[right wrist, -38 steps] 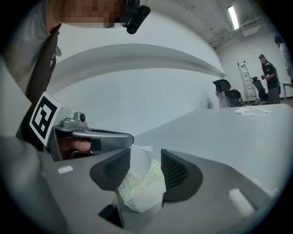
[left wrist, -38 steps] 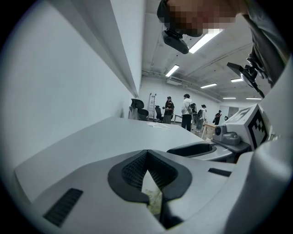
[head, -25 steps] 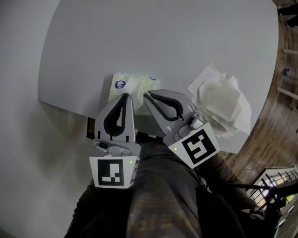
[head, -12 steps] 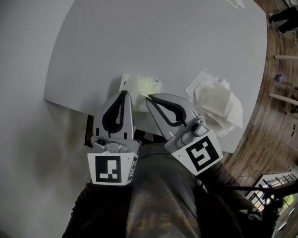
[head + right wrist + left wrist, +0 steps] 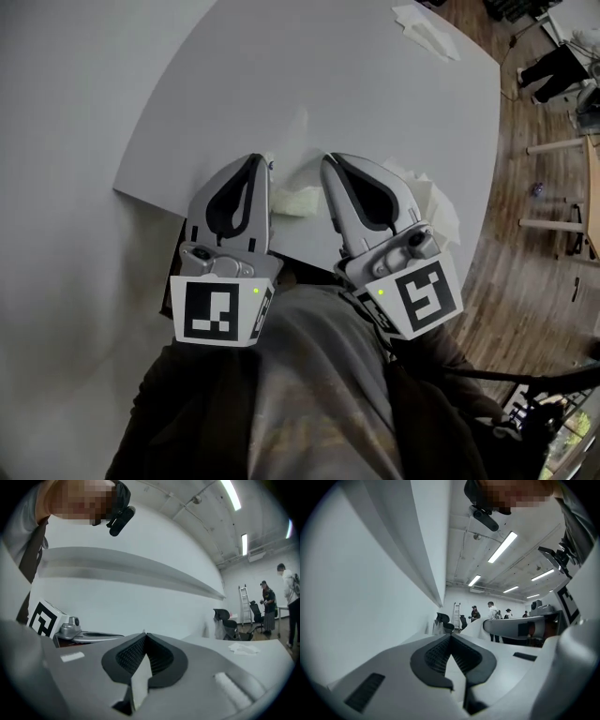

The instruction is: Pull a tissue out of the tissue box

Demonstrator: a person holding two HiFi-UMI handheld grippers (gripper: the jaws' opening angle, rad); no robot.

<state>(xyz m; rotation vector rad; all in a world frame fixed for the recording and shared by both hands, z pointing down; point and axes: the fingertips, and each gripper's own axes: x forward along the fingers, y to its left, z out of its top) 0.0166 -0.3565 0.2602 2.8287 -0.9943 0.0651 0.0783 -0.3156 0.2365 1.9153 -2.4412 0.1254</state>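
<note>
tissue (image 5: 139,681), one white strip, sits pinched in the closed jaws of the right gripper (image 5: 144,634). left gripper (image 5: 450,636) jaws are pressed together, with nothing clear between them. tissue box (image 5: 295,200) shows between the two grippers, near the table (image 5: 375,94) edge. crumpled tissues (image 5: 429,192) lie beside it, with one more tissue (image 5: 427,28) at the far side.

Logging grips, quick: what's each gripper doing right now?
Left gripper: fingers closed; contents unclear.
Right gripper: closed on a tissue.
</note>
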